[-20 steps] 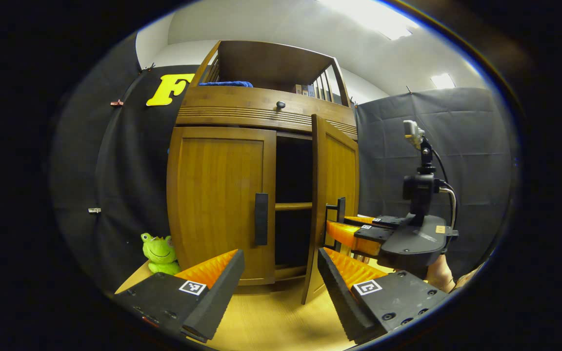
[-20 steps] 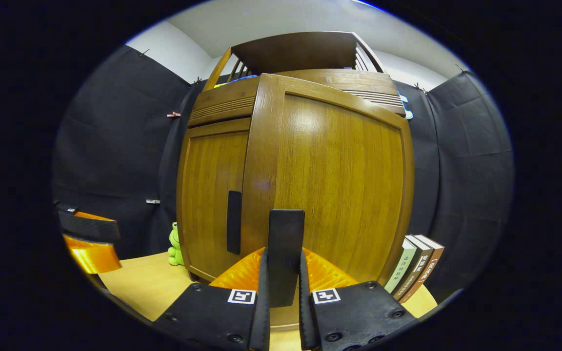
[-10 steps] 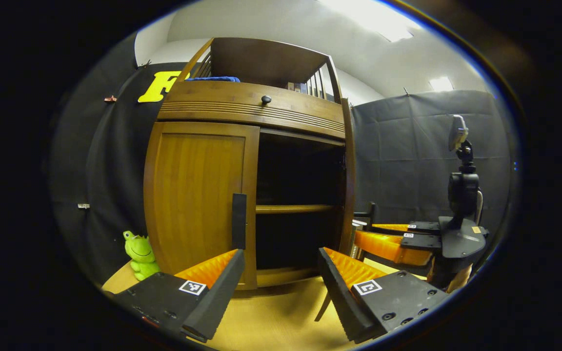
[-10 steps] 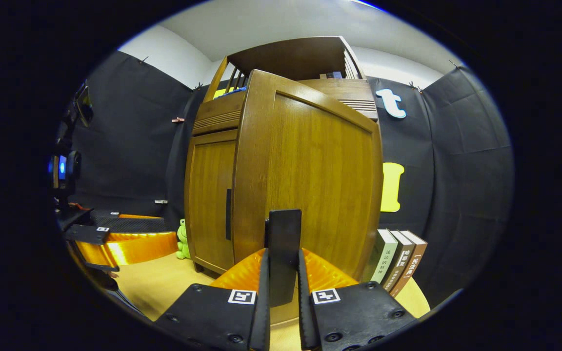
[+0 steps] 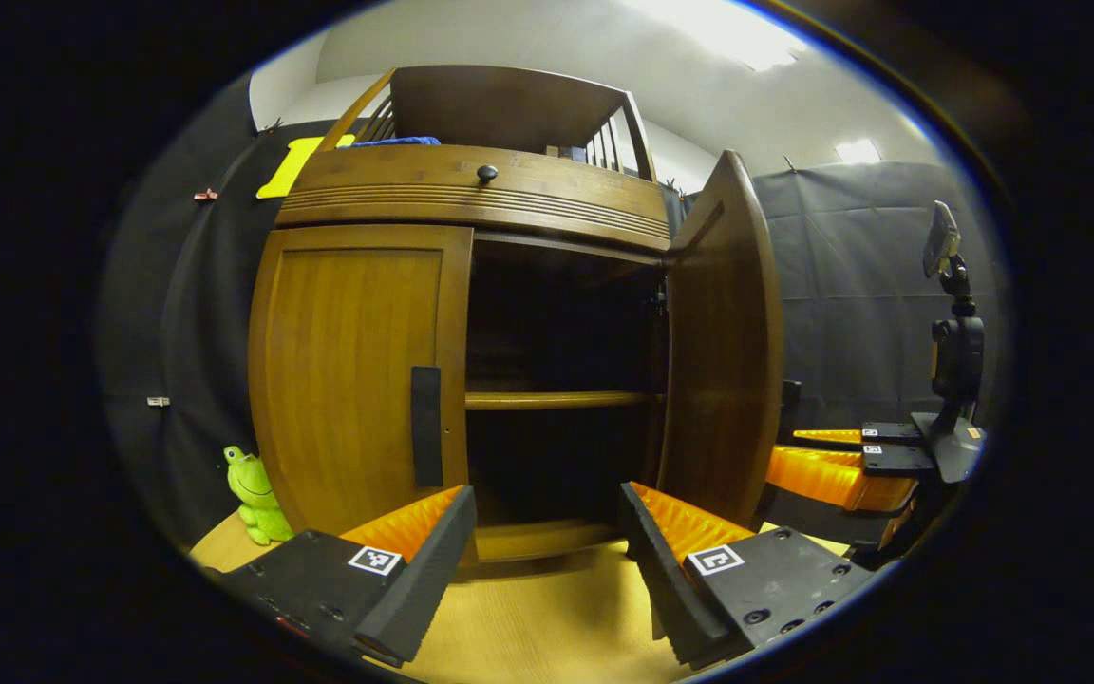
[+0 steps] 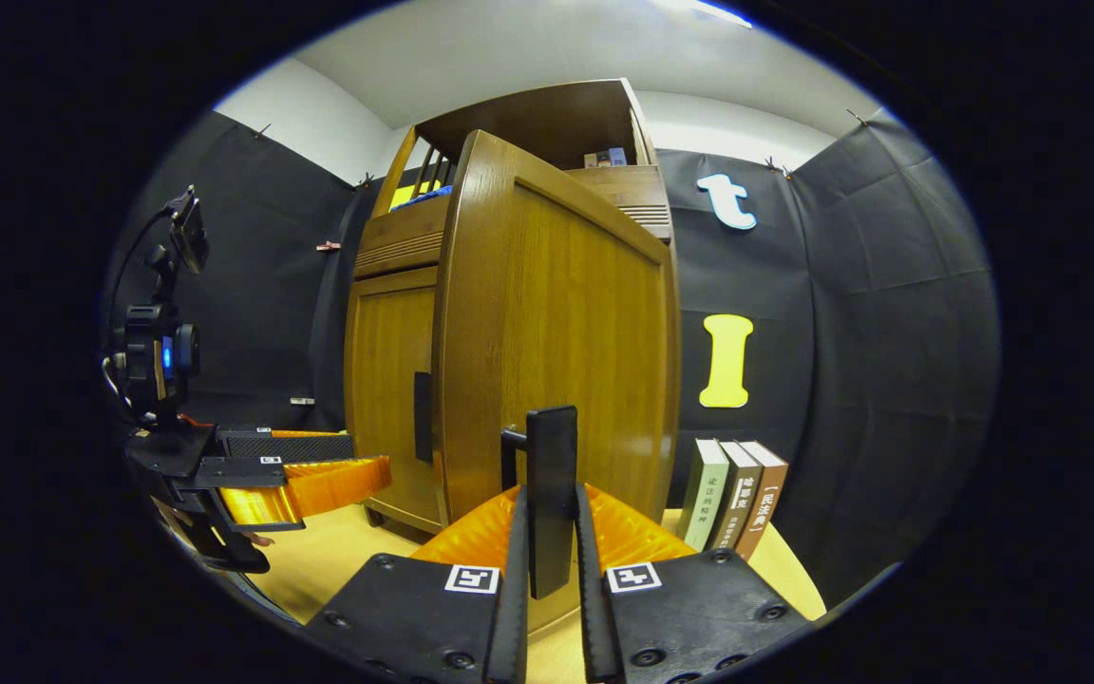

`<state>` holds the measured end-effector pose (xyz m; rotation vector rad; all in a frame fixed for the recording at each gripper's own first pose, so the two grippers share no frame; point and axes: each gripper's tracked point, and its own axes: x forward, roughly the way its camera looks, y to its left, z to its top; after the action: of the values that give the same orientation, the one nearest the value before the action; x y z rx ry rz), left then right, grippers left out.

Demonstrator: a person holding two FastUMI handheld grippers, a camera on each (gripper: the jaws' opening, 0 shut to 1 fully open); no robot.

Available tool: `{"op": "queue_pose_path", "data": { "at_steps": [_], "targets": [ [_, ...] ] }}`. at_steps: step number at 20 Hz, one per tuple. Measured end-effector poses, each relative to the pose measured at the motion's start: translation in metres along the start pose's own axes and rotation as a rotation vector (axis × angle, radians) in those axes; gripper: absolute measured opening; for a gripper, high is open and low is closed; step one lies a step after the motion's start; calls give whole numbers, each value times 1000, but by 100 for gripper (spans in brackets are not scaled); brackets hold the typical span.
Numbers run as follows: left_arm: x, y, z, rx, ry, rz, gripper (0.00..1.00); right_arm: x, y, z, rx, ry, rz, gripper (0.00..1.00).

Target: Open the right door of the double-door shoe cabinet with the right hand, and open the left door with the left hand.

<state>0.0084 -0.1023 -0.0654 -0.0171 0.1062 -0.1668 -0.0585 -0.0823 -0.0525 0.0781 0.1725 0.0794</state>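
The wooden shoe cabinet (image 5: 471, 190) stands on a table. Its left door (image 5: 357, 380) is closed, with a dark upright handle (image 5: 425, 426). The right door (image 5: 723, 342) is swung wide, baring a dark inside with a shelf (image 5: 556, 400). My left gripper (image 5: 545, 494) is open and holds nothing, a short way in front of the cabinet, right of the left door's handle. In the right gripper view my right gripper (image 6: 549, 494) is shut on the right door's handle (image 6: 552, 446), in front of the right door (image 6: 556, 342). The left gripper (image 6: 367, 454) shows at the left there.
A green frog toy (image 5: 257, 484) sits on the table left of the cabinet. Three books (image 6: 732, 494) stand upright right of the open door. A drawer with a round knob (image 5: 487, 174) runs above the doors. The right gripper (image 5: 799, 454) is beyond the open door's edge.
The right door has swung from partly open to wide open, drawn by my right gripper on its handle. My left gripper has stayed open and drifted a little closer to the cabinet.
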Motion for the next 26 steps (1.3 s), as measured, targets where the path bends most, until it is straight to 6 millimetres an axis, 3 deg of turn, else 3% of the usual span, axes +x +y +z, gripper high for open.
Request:
{"op": "queue_pose_path", "data": {
  "at_steps": [3,5,7,8,9,13,17,23,26],
  "targets": [
    [8,-3,-3,-15,7,8,92,-4,-26,1,-31,-7,-74,22],
    [14,-3,-3,-27,11,13,94,-6,-48,2,-45,-10,-135,25],
    [19,0,-3,-36,10,26,92,-10,-59,6,-34,-13,-152,12],
    [23,2,-3,-38,8,38,92,-10,-62,3,-8,-5,-144,21],
    [26,5,-2,-38,6,53,92,-11,-61,2,17,4,-131,21],
    [40,33,-5,-17,8,117,94,-15,-67,-3,28,27,-98,21],
    [64,66,7,-9,-71,206,94,-26,-82,-2,-23,26,-129,21],
    [93,98,13,28,-130,307,91,-48,-124,9,-64,-20,-238,21],
    [103,108,7,8,-104,319,93,-56,-126,8,-27,-20,-210,21]
  ]
}}
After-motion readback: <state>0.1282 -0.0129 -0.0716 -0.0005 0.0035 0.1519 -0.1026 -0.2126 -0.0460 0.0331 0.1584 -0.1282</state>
